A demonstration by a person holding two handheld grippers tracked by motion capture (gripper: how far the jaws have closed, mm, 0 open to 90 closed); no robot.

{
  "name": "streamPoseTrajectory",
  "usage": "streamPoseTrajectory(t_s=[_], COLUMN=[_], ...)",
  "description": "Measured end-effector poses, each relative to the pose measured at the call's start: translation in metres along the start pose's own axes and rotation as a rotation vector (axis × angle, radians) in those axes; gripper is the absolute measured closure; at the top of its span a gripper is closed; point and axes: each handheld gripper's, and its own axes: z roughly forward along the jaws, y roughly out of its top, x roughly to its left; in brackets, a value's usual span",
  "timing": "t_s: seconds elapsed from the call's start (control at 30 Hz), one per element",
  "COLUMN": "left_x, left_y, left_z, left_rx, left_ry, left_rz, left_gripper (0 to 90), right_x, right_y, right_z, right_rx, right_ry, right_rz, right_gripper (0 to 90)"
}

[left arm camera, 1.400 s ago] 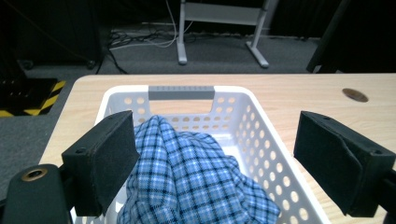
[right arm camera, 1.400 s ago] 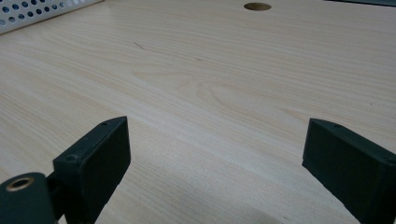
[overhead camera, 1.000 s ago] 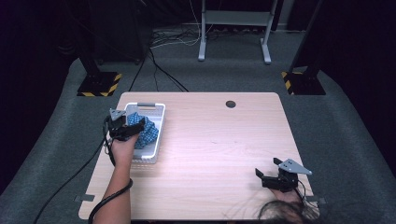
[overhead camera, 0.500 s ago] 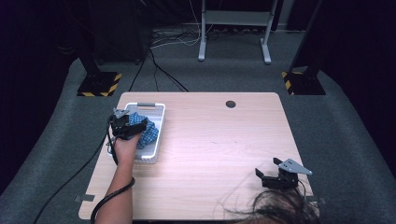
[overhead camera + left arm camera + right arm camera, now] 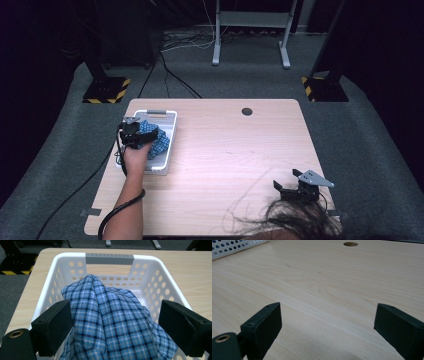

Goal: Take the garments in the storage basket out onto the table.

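Since 1 second ago, the left claw [image 5: 134, 131] is sitting a little farther toward the far edge of the table [image 5: 235, 165], over the white basket [image 5: 169, 131], while the right claw [image 5: 300, 189] is staying where it was near the near right corner.

Seen from the left gripper view, the left claw [image 5: 112, 327] is standing released, its 2 black jaws spread wide on either side of the blue checked cloth [image 5: 112, 322]. One jaw is touching the cloth's side; the other is standing just clear of it. The cloth is lying bunched up into a peak inside the basket [image 5: 155, 277], rising above the rim, with the grey handle [image 5: 109, 258] at the far wall beyond it.

From the high view, the basket is sitting at the far left corner of the table, its long side running along the left edge, and the cloth [image 5: 159, 142] is filling its middle. A forearm [image 5: 127, 200] is reaching in from the near edge to the left claw.

The right claw [image 5: 327, 332] is also released, jaws wide apart above bare wood, well apart from the basket. The round cable hole [image 5: 246, 111] is lying near the far edge.
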Motion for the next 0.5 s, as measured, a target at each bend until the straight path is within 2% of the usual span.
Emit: streamPoseTrajectory(t_s=[0.2, 0.5], left_x=[0.001, 0.000], left_y=[0.000, 0.001], left_z=[0.004, 0.011], left_rx=[0.037, 0.099], left_ry=[0.003, 0.015], left_rz=[-0.010, 0.004], left_gripper=[11.0, 10.9], right_x=[0.000, 0.000], right_y=[0.000, 0.000], right_z=[0.000, 0.000], right_rx=[-0.001, -0.002], right_ry=[0.002, 0.005], right_rz=[0.000, -0.001], right_gripper=[6.6, 6.6])
